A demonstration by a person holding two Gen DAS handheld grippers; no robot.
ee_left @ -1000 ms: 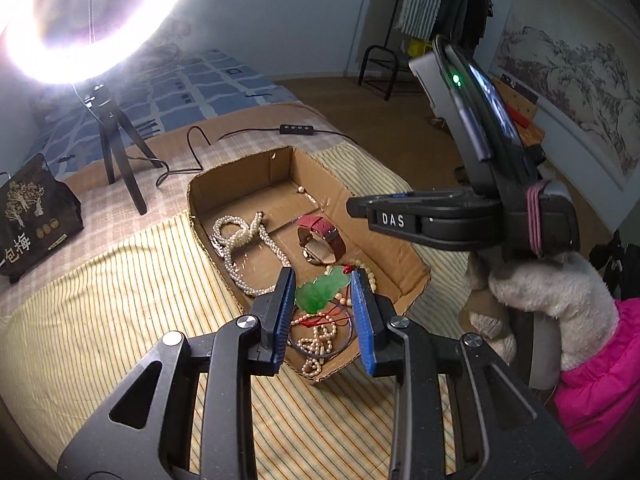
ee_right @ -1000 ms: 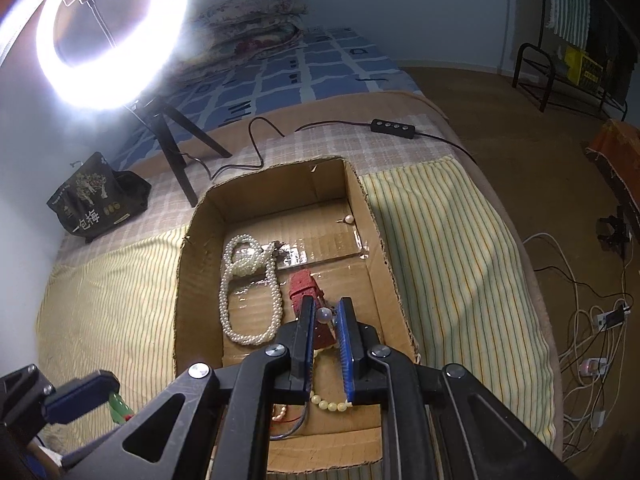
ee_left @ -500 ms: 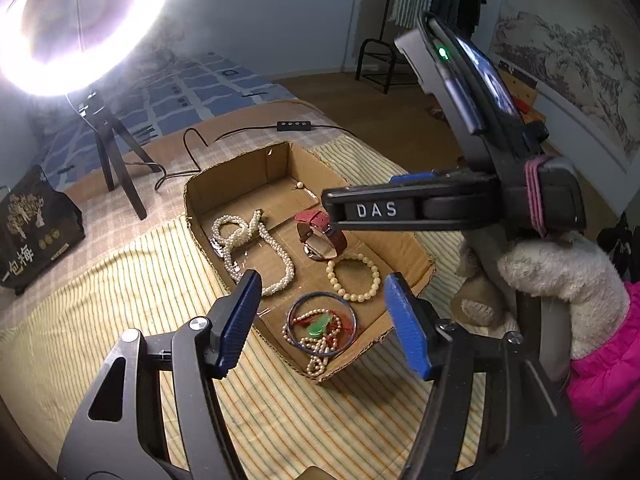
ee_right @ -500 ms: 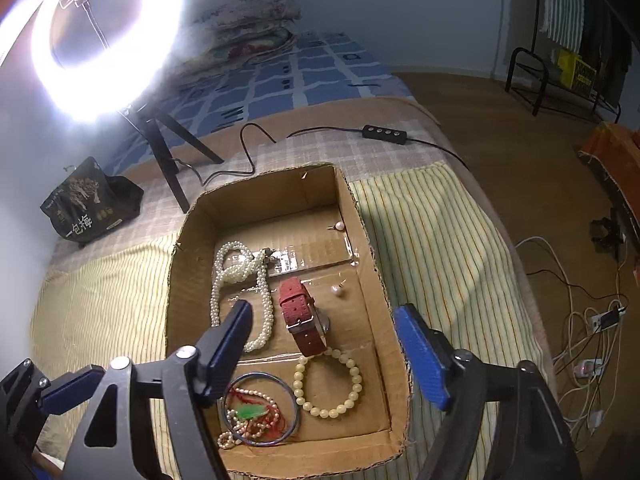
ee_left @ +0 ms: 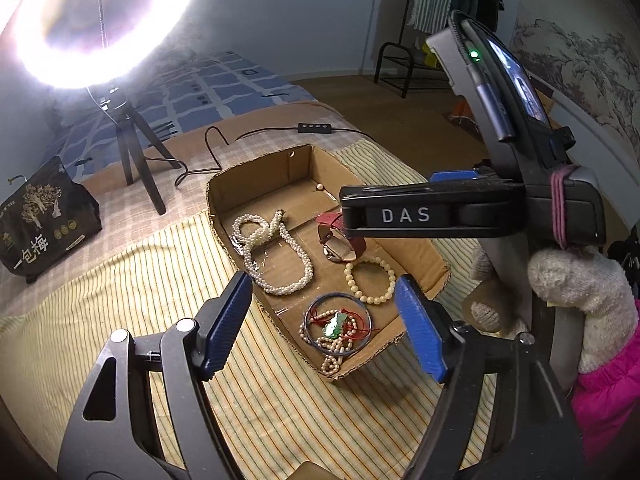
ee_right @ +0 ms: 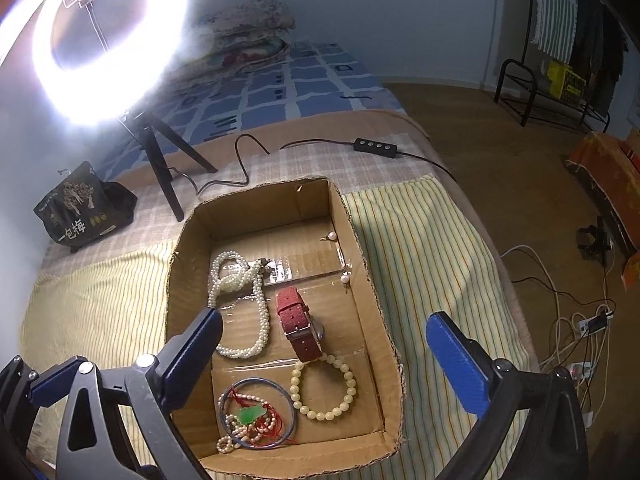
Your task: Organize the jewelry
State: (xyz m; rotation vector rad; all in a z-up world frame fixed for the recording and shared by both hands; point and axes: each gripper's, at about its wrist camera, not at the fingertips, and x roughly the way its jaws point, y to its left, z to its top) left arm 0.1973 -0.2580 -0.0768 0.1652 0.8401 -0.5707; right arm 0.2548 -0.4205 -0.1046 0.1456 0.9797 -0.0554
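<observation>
Far left, at nine o'clock on the bed: black printed bag (ee_right: 86, 206) on the checked blanket. Just right of it, toward eleven o'clock: glaring ring light (ee_right: 108, 40) on a black tripod (ee_right: 164, 168), cable running right to an inline switch (ee_right: 376, 147) at one o'clock.

Centre, on the yellow striped cloth (ee_right: 424, 264): open cardboard box (ee_right: 374, 308) holding all the jewelry. Along the box's left side, at nine o'clock inside it: white pearl necklace (ee_right: 240, 304), looped and knotted at its far end. At the near left corner, seven o'clock: blue bangle (ee_right: 291, 404) lying flat, ringed around a green jade pendant (ee_right: 250, 415) tangled with red cord and small pearls. Middle of the box: red-strapped watch (ee_right: 300, 330), its near strap end touching a cream bead bracelet (ee_right: 324, 386) at five o'clock. By the right wall, at two o'clock: two loose pearl studs (ee_right: 345, 279), well apart from each other.

Left gripper (ee_left: 324, 324) above the box's near edge, fingers spread wide, gripping nothing. Right gripper (ee_right: 324, 360) likewise spread wide over the box, gripping nothing, the bangle and bracelet lying below the gap.

Far right in the left wrist view, at three o'clock: right tool body marked DAS, held in a fuzzy cream glove (ee_left: 576, 280) with a pink sleeve.
</observation>
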